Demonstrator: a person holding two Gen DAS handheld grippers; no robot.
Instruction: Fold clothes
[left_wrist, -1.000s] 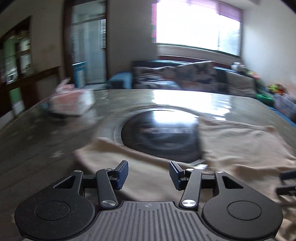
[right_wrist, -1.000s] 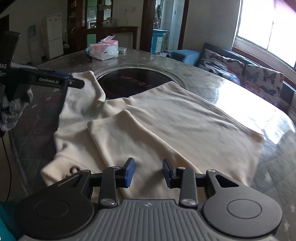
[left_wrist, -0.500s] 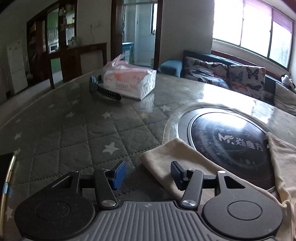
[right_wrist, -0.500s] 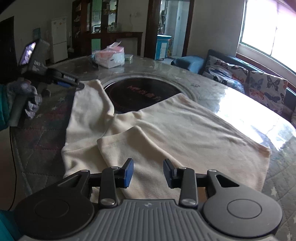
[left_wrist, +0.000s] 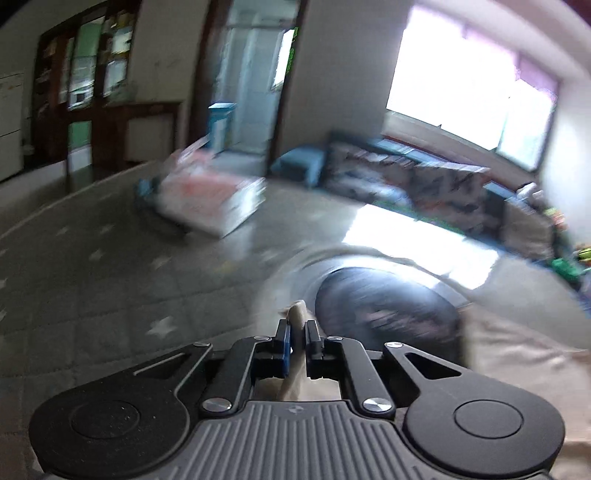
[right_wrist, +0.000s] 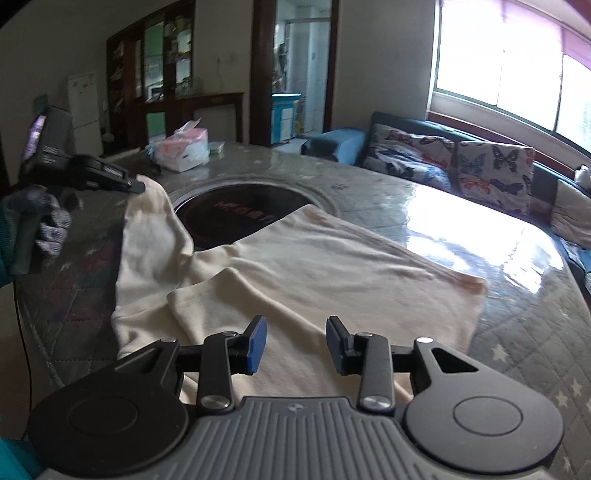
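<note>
Right wrist view, left to right: gloved hand (right_wrist: 44, 225) holds the left gripper (right_wrist: 138, 185), pinched tight on a corner of the cream garment (right_wrist: 314, 266) — that corner lifted, the rest spread flat on the quilted table (right_wrist: 517, 332). Right gripper (right_wrist: 295, 341) hovers over the near hem, fingers apart — nothing between them.

The left tongs (left_wrist: 296, 334) are clamped tight, their dark pads pinching a thin fold of the cream garment (left_wrist: 297, 314) that stands up between them. From the right wrist view, the same tongs (right_wrist: 138, 185) sit at the far left, tips level and pointing right, gripped by a gloved hand (right_wrist: 44, 225) with a teal sleeve. The right tongs (right_wrist: 296, 343) stand parted, nothing between the blue pads, hovering low over the near cloth.
</note>
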